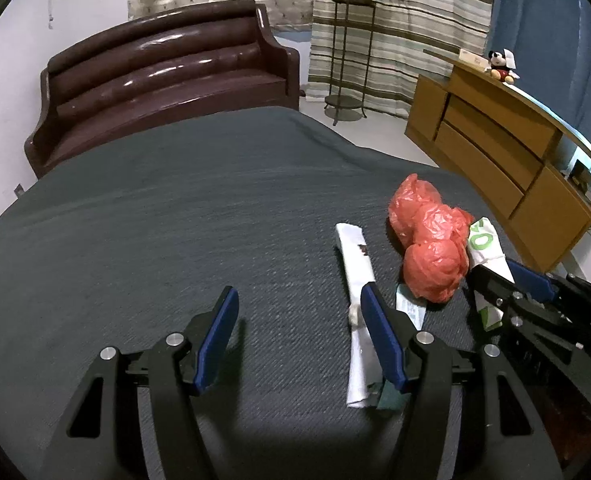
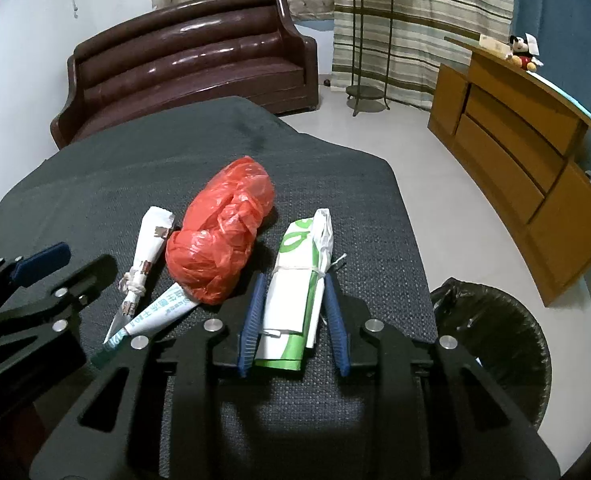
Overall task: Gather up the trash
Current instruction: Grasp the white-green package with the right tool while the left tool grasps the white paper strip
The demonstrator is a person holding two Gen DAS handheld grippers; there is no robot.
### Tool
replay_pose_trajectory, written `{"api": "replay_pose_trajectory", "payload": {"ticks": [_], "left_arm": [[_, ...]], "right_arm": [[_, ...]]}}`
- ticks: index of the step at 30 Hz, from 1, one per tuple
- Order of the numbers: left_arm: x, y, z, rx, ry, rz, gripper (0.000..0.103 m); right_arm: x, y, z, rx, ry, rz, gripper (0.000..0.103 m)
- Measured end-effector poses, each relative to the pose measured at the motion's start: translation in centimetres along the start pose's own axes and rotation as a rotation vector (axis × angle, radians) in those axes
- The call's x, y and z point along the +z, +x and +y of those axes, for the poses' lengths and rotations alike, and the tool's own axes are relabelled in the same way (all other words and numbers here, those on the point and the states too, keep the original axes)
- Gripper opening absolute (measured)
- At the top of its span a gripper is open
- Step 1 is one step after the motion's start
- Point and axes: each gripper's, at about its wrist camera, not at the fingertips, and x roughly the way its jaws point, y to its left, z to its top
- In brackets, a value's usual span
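Green-and-white rolled bag [image 2: 299, 300] is clamped by right gripper [image 2: 293, 320] beside red bag [image 2: 219, 236]; left gripper [image 1: 299, 336] is held open, empty

Black tool [image 1: 299, 336] frames, blue pads, silver screws

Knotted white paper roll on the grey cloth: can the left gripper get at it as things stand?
Probably yes. The left gripper is open, and the knotted white paper roll lies uncovered just beside its right finger, clear of the red plastic bag.
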Motion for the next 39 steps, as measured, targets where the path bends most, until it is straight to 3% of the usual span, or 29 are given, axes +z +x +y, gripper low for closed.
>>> {"api": "replay_pose_trajectory", "payload": {"ticks": [20,33,39], "left_arm": [[0.6,1.7,-1.0,-0.043,0.046,0.049,0.064],[0.6,1.7,-1.8,-0.081,0.100,0.040,0.025],[0.5,1.7,-1.7,-0.069,0.093,0.026,0.020]], "right_arm": [[0.2,0.1,-0.6,0.028,0.020,0.006,0.029],[0.0,0.1,-0.7,0.020,0.013,0.006,0.029],[0.0,0.2,-0.6,0.017,0.011,0.004,0.028]]}}
